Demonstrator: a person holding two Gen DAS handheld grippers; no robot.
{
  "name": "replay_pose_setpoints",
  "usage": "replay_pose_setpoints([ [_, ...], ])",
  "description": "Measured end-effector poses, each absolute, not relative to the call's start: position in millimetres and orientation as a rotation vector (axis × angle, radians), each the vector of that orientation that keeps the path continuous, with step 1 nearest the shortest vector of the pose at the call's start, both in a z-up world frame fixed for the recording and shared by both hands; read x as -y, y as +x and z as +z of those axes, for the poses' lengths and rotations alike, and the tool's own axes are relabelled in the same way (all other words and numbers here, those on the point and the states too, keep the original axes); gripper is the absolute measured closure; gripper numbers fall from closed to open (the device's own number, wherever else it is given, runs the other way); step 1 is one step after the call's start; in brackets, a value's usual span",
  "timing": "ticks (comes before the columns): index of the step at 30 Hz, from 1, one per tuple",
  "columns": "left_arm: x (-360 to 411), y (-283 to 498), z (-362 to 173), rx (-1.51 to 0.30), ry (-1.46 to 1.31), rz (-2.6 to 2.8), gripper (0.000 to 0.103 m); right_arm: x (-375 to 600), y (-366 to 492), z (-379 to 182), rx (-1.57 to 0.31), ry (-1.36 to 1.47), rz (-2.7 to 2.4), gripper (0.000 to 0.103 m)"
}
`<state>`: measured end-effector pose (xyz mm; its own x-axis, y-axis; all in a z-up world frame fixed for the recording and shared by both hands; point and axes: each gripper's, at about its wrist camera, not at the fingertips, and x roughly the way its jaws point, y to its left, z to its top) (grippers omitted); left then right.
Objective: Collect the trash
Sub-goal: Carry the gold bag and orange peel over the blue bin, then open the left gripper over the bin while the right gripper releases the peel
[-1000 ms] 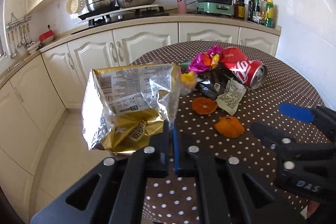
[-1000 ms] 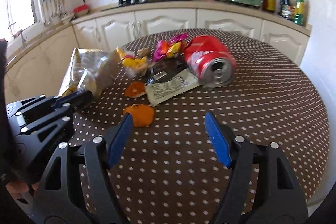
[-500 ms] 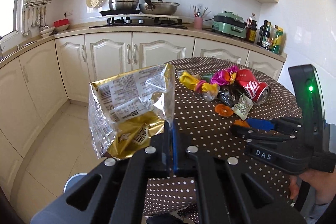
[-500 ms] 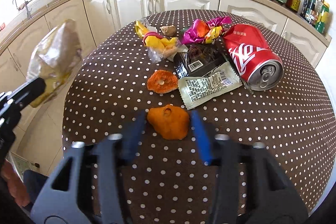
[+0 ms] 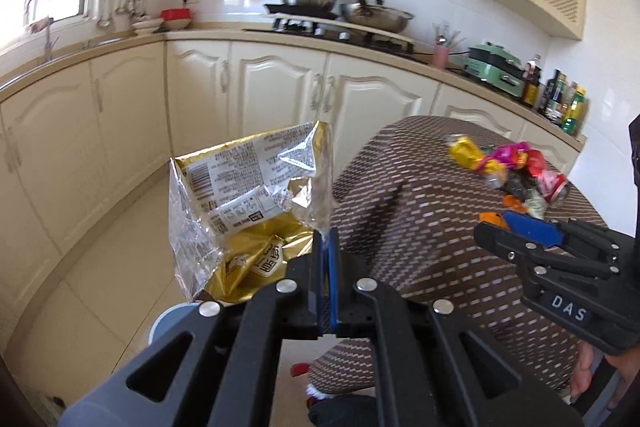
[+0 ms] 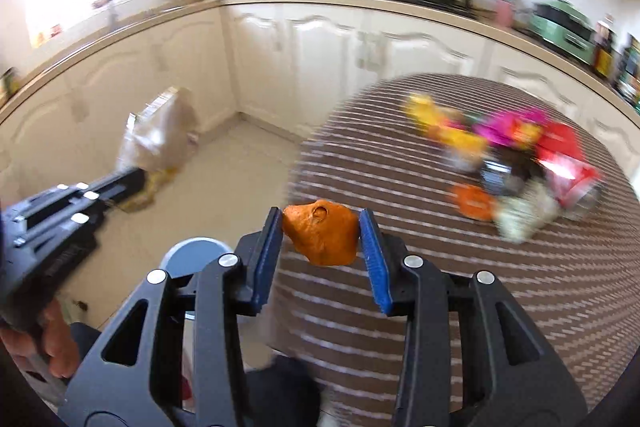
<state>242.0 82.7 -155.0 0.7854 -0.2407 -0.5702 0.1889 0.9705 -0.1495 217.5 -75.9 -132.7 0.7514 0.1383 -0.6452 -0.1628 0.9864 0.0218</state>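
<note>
Progress partial: we see left hand-held gripper pinching the foil bag, right hand-held gripper clamping orange peel, wrappers and can ahead on the counter.

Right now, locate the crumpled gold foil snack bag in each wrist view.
Left wrist view: the crumpled gold foil snack bag is left of centre, pinched in the left claw.
Right wrist view: the bag is blurred at middle left, over the floor.
Shared landmark: the red soda can on the table, at right.

Wrappers and can on table
</note>
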Motion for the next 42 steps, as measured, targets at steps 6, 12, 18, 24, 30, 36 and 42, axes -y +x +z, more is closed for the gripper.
replay_pose_setpoints([
  [6,-161.1,258.3,-199.1,-0.743,-0.159,-0.111,0.101,-14.8,248.9,-172.9,-0.768,-0.055,0.337,0.064],
  [12,-230.2,285.3,-261.1,-0.868,-0.275,-0.024,0.101,-91.2,288.7,-234.9,-0.89,-0.08,0.448,0.064],
  [18,-267.3,324.3,-324.3,-0.971,-0.381,-0.02,0.101,-130.5,322.4,-292.1,-0.993,-0.066,0.489,0.064],
  [24,-281.2,347.4,-384.7,-1.017,-0.501,-0.043,0.1,-149.5,351.8,-335.4,-1.067,-0.064,0.485,0.064],
  [30,-286.3,363.6,-413.6,-1.064,-0.548,-0.015,0.092,-154.1,371.3,-363.2,-1.097,-0.05,0.456,0.064],
  [36,-296.4,359.5,-418.7,-1.067,-0.609,0.012,0.058,-155.1,380.0,-374.1,-1.111,-0.035,0.441,0.064],
  [42,-299.5,357.1,-415.8,-1.064,-0.577,0.057,0.057,-163.9,378.2,-378.1,-1.111,-0.035,0.455,0.064],
])
